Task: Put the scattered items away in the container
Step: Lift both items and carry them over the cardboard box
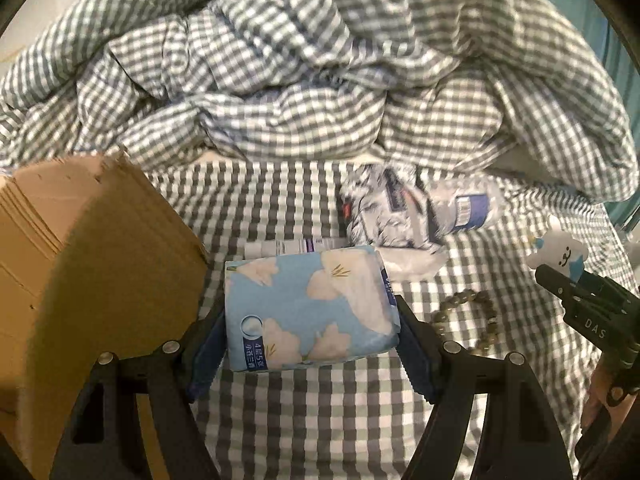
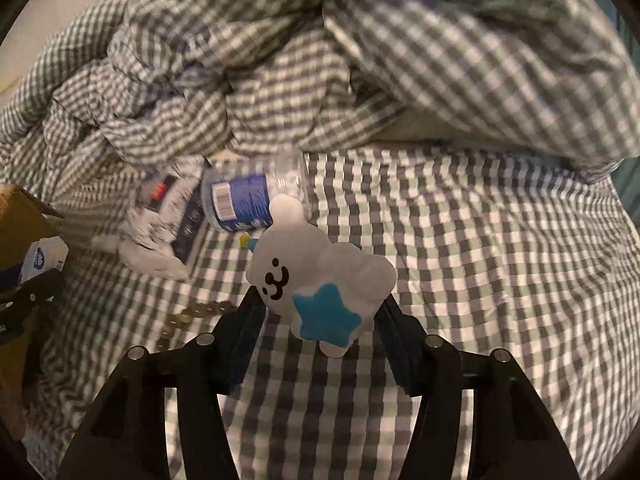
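The left gripper clamps a light-blue floral tissue pack between its two fingers, just right of the cardboard box. The pack's long axis runs side to side across the jaws, its printed face toward the camera. The right gripper is closed on a white plush toy with a black face and a blue star; the toy stands roughly upright between the fingers, head up and leaning slightly left.

On the gingham bedsheet behind them lies a clear plastic bottle with a blue label, on its side with its long axis roughly left to right. Touching it is a crumpled printed packet. A bead bracelet lies near the left gripper, and a slim white tube lies crosswise just behind the tissue pack. A rumpled gingham duvet is heaped at the back.
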Tool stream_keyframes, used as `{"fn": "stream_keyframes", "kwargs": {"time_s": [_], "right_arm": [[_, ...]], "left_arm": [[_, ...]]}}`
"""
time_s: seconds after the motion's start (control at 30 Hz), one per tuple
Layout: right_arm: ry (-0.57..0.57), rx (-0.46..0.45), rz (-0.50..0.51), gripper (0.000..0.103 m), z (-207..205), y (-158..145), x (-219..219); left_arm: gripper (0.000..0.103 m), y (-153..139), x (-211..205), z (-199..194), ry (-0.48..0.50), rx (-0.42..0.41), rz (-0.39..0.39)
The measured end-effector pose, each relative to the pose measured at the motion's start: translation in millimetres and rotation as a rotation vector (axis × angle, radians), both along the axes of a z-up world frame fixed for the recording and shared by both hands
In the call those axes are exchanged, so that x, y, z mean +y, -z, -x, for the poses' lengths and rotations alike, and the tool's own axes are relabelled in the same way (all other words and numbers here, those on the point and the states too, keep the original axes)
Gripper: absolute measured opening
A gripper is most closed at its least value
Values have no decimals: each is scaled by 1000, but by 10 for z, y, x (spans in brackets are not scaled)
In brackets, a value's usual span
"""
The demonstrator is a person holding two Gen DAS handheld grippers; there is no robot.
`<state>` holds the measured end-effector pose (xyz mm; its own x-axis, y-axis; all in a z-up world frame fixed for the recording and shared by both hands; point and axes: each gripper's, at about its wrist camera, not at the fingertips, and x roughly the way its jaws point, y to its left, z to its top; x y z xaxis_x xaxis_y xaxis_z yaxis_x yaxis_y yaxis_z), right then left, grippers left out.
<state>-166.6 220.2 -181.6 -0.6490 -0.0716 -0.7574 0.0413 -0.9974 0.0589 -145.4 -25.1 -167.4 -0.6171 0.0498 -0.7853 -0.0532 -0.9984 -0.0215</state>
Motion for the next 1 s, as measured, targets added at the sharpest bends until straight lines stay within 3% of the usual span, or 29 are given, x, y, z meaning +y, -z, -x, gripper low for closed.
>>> {"fn": "stream_keyframes", "kwargs": {"time_s": [0.23, 0.53, 1.0], "right_arm": [[-14, 105, 2, 56, -375, -587, -151], [-41, 241, 22, 56, -891, -1237, -466], [-81, 360, 45, 56, -1317, -1800, -1130]], "left_arm": [[77, -508, -52, -272, 1, 88, 2], [77, -1146, -438, -659, -55, 212, 26], [78, -1778, -1285, -1290, -140, 329, 97]]}}
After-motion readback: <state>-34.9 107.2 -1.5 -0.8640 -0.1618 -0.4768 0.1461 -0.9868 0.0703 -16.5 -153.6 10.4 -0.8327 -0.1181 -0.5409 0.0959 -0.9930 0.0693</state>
